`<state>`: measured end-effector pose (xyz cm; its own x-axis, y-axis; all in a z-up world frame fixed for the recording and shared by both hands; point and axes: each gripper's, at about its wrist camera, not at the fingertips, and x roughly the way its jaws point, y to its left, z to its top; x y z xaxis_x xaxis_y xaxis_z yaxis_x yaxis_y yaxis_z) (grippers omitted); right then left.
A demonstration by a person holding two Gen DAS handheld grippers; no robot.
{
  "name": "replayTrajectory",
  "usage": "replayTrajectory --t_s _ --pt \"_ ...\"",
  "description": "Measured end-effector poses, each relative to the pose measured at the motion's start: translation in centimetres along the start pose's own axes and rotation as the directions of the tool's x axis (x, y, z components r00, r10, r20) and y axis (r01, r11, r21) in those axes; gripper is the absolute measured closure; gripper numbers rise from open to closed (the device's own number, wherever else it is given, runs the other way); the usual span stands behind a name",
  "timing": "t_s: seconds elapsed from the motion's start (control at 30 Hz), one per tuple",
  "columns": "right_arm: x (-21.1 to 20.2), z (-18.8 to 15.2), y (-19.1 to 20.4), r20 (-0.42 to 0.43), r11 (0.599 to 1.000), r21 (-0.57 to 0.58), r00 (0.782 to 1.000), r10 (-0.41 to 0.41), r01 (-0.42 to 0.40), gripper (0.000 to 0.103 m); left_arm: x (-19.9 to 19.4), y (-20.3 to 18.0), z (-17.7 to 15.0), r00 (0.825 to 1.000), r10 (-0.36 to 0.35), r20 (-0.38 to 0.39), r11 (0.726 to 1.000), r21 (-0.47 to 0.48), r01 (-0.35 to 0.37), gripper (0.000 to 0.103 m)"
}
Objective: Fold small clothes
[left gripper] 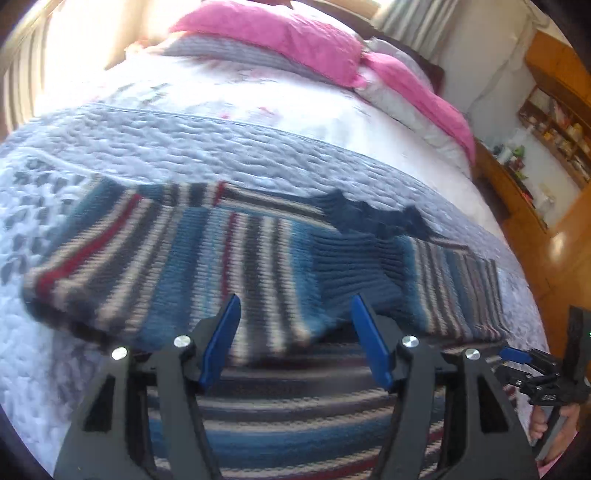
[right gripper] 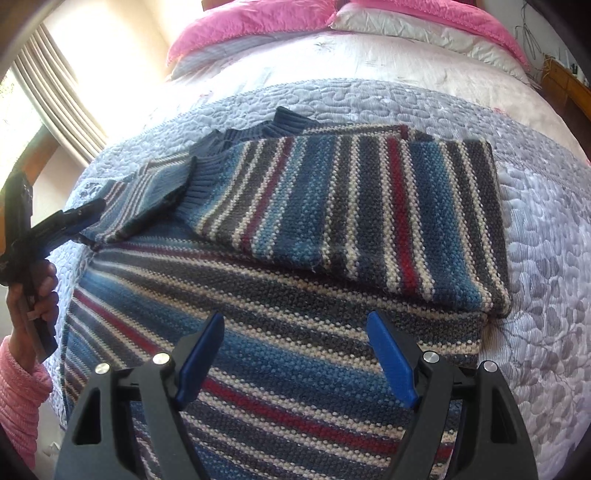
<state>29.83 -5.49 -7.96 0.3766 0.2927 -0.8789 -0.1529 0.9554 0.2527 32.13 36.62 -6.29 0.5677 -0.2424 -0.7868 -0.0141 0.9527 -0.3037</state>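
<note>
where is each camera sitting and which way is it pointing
Left wrist: sits on the left gripper, jaws open, facing the striped sweater on the bed; the right gripper shows at its right edge.
Right wrist: sits on the right gripper, jaws open, facing the sweater; a hand holding the other gripper shows at left.
Shared: sweater, quilt, pink pillows.

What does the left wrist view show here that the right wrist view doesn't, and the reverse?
Only the left wrist view shows the wooden shelves beside the bed. Only the right wrist view shows the curtain and a pink sleeve. Both show the striped sweater, partly folded on the grey quilt, pink pillows, and both grippers open: left gripper, right gripper.
</note>
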Motion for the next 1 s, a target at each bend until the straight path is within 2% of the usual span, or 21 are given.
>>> replayTrajectory --t_s 0.1,0.13,0.2,0.27,0.33,0.43,0.53,0.6,0.67,0.8,0.9,0.97,1.0 --pt "0.3 1.5 1.6 -0.017 0.999 -0.001 0.999 0.050 -0.050 0.023 -1.0 3.6 1.3 0.990 0.142 0.008 0.989 -0.031 -0.142 0.041" --pt "0.6 1.9 2.3 -0.022 0.998 -0.006 0.998 0.059 -0.059 0.023 -1.0 4.8 1.4 0.989 0.151 0.000 0.987 -0.049 -0.151 0.040" --pt "1.3 2.8 3.7 -0.035 0.998 -0.023 0.997 0.062 -0.063 0.023 -0.2 7.0 1.6 0.987 0.153 -0.046 0.984 -0.087 -0.156 0.038" --pt "2.3 3.6 4.9 -0.059 0.997 -0.026 0.996 0.071 -0.072 0.023 1.7 8.9 1.2 0.979 0.161 -0.124 0.977 -0.120 -0.176 0.039" --pt "3.3 4.5 5.8 -0.088 0.995 -0.011 0.992 0.095 -0.096 0.024 3.6 9.6 0.5 0.969 0.170 -0.179 0.978 -0.092 -0.189 0.039" --pt "4.6 6.1 7.2 -0.120 0.993 0.002 0.986 0.115 -0.116 0.025 4.4 8.9 0.0 0.965 0.211 -0.157 0.976 -0.013 -0.216 0.038" --pt "6.0 7.9 8.5 -0.142 0.992 0.012 0.982 0.127 -0.127 0.026 4.2 9.2 0.0 0.970 0.192 -0.152 0.980 -0.030 -0.198 0.037" --pt "7.2 8.7 9.3 -0.169 0.986 0.030 0.971 0.168 -0.165 0.030 2.7 9.6 0.3 0.981 0.150 -0.123 0.984 -0.076 -0.160 0.038" --pt "8.5 9.4 9.8 -0.196 0.978 0.055 0.958 0.209 -0.202 0.038 0.5 9.8 0.3 0.991 0.119 -0.067 0.985 -0.121 -0.126 0.037" --pt "10.8 10.2 10.5 -0.223 0.969 0.090 0.944 0.243 -0.229 0.045 -2.6 10.3 0.3 0.990 0.141 0.004 0.980 -0.144 -0.139 0.033" --pt "11.9 10.7 11.0 -0.217 0.964 0.101 0.940 0.264 -0.247 0.062 -3.7 10.8 0.0 0.983 0.182 0.021 0.975 -0.132 -0.178 0.031" --pt "12.3 10.8 11.2 -0.210 0.959 0.104 0.936 0.281 -0.264 0.080 -4.0 11.3 -0.1 0.980 0.199 0.022 0.972 -0.131 -0.195 0.030" --pt "12.3 10.8 11.3 -0.203 0.963 0.093 0.942 0.266 -0.252 0.083 -4.0 11.6 -0.1 0.979 0.205 0.019 0.971 -0.133 -0.201 0.030"
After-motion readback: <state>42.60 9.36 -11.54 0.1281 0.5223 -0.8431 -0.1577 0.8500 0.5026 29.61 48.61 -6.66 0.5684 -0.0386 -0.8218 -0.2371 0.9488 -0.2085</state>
